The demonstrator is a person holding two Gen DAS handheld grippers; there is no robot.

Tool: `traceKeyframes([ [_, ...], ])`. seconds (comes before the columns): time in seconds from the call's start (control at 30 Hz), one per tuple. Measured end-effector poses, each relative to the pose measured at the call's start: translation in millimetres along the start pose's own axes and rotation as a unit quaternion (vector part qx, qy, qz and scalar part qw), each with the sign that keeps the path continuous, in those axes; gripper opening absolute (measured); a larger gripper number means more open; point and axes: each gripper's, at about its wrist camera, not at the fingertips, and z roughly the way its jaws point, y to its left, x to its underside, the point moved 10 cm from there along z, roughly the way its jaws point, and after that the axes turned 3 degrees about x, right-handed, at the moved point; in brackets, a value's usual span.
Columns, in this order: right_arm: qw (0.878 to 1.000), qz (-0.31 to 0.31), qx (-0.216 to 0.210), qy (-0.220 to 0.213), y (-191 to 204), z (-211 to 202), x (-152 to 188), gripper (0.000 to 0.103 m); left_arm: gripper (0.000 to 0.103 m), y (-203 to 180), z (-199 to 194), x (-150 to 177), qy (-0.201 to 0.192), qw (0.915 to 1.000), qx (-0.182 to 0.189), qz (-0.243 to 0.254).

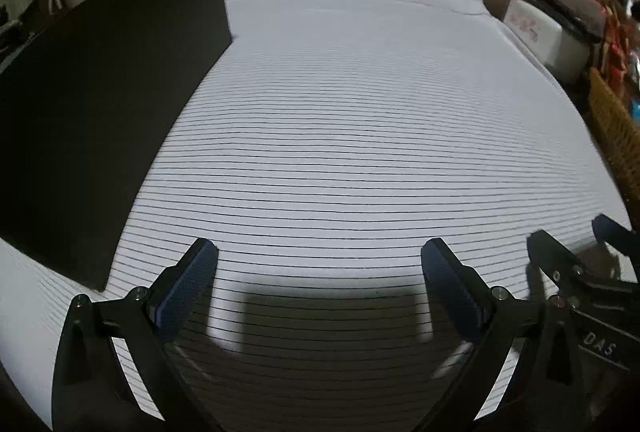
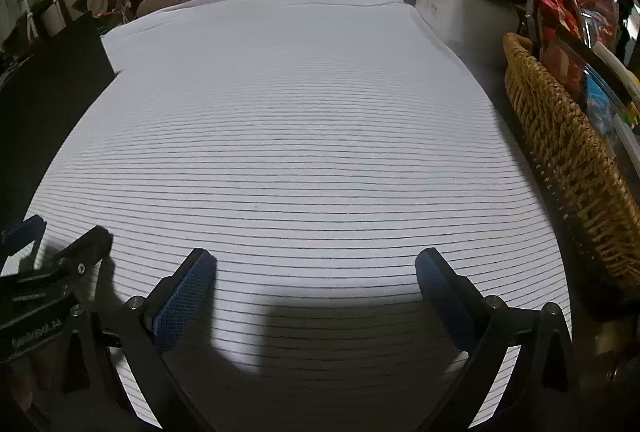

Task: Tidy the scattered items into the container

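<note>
Both grippers hover side by side above the striped white cloth (image 1: 340, 119), each spread wide and grasping nothing: the left gripper (image 1: 320, 272) has its blue pads (image 1: 188, 288) well apart, with a black board (image 1: 100, 119) lying on the cloth to its left, and the right gripper (image 2: 316, 280) beside it is splayed the same way. To the right of the cloth stands the woven basket (image 2: 568, 159), the container, already packed with red and blue packets (image 2: 572, 27), with a white box (image 2: 460, 11) just beyond it. No loose items show on the cloth between the fingers.
</note>
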Motion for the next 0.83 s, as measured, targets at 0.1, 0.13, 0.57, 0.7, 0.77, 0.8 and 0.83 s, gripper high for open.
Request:
traceKeyframes([
  [0.1,1.0,0.003,0.002,0.0,0.7,1.8,-2.5,0.103,0.103,0.0,-0.8,1.4,0.001,0.9999,0.009,0.01],
  [0.13,1.0,0.003,0.002,0.0,0.1,2.2,-2.9,0.103,0.103,-0.5,-0.9,1.1,0.001,0.9998,0.011,0.013],
  [0.57,1.0,0.005,0.003,0.001,-1.5,4.1,-4.3,0.103,0.103,-0.8,-1.4,2.6,0.001,0.9998,0.012,0.014],
  [0.7,1.0,0.005,0.003,0.001,-1.6,4.0,-4.3,0.103,0.103,-0.5,-1.6,2.7,0.001,0.9998,0.013,0.013],
  [0.77,1.0,0.005,0.002,0.001,-1.6,4.1,-4.4,0.103,0.103,0.3,-1.8,3.2,0.001,0.9998,0.013,0.014],
  [0.8,1.0,0.005,0.002,0.001,-1.3,4.2,-4.5,0.103,0.103,0.6,-1.9,3.4,0.001,0.9998,0.012,0.014],
  [0.83,1.0,0.005,0.002,0.001,-1.8,4.0,-4.2,0.103,0.103,0.5,-1.9,3.4,0.001,0.9998,0.012,0.014],
])
